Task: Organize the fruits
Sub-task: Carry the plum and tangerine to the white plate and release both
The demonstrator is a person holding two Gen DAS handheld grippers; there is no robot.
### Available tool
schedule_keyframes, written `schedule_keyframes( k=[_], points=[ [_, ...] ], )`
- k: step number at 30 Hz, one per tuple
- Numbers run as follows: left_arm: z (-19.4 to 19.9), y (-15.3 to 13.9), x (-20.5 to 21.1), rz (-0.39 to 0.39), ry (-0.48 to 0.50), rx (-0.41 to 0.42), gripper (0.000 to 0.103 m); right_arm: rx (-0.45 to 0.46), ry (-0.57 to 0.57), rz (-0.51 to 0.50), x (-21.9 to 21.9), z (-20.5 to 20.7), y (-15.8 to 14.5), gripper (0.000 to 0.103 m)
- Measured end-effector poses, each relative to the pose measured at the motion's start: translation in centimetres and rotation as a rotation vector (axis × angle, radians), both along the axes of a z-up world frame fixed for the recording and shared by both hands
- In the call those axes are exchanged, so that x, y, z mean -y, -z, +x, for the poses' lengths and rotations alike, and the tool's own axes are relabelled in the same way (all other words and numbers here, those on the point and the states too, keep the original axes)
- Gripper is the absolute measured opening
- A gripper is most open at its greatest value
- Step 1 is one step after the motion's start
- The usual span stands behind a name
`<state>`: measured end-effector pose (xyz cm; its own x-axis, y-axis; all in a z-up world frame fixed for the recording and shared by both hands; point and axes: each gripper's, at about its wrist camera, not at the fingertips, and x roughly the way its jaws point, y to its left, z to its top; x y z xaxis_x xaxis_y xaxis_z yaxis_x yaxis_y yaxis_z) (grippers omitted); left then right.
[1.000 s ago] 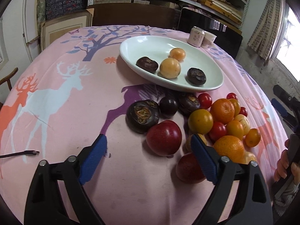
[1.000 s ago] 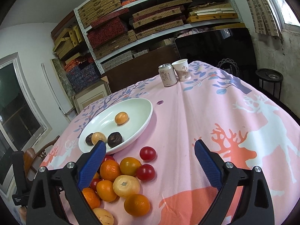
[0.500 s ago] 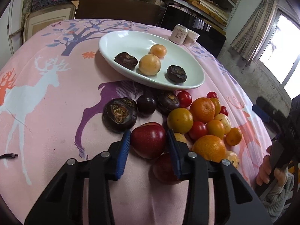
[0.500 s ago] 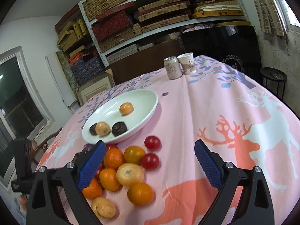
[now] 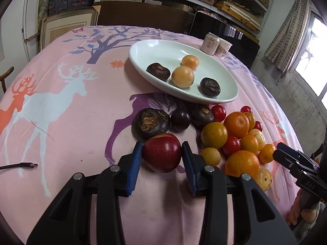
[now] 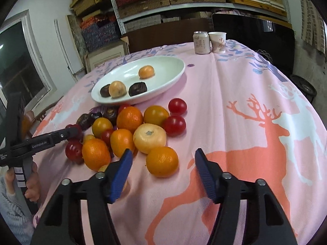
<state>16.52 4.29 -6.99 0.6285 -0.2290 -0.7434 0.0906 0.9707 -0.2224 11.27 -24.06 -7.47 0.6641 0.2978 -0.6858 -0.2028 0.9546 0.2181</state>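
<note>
My left gripper [image 5: 161, 153] is shut on a red apple [image 5: 162, 155] that looks slightly raised above the pink cloth. A white oval plate [image 5: 155, 51] holds two dark fruits and two yellow-orange fruits. A heap of oranges, yellow fruits and cherry tomatoes [image 5: 237, 138] lies right of the apple, with dark fruits [image 5: 150, 123] just behind it. My right gripper [image 6: 162, 161] is open, its blue pads on either side of an orange [image 6: 162, 162] at the near edge of the heap, not touching it. The plate [image 6: 163, 81] lies beyond.
A drink can [image 6: 201, 41] and a paper cup [image 6: 218, 41] stand at the table's far edge. A cable end [image 5: 20, 165] lies on the cloth at the left. Shelves with boxes and a dark screen stand behind the round table.
My left gripper closed on the red apple and lifted it a little. My right gripper moved down and forward towards the heap and narrowed around the nearest orange.
</note>
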Motion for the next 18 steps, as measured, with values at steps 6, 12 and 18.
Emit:
schedule_keyframes(
  k=[6,12,18],
  points=[
    [0.0,0.1,0.1,0.011,0.002,-0.001,0.039,-0.095,-0.018,0.014,0.0,1.1,1.2,0.05],
    [0.0,0.2,0.2,0.014,0.002,0.001,0.039,-0.091,-0.037,0.026,-0.1,0.8,1.1,0.038],
    [-0.2,-0.5,0.1,0.019,-0.006,0.036,0.039,-0.067,-0.019,0.086,1.1,0.5,0.6,0.037]
  ],
)
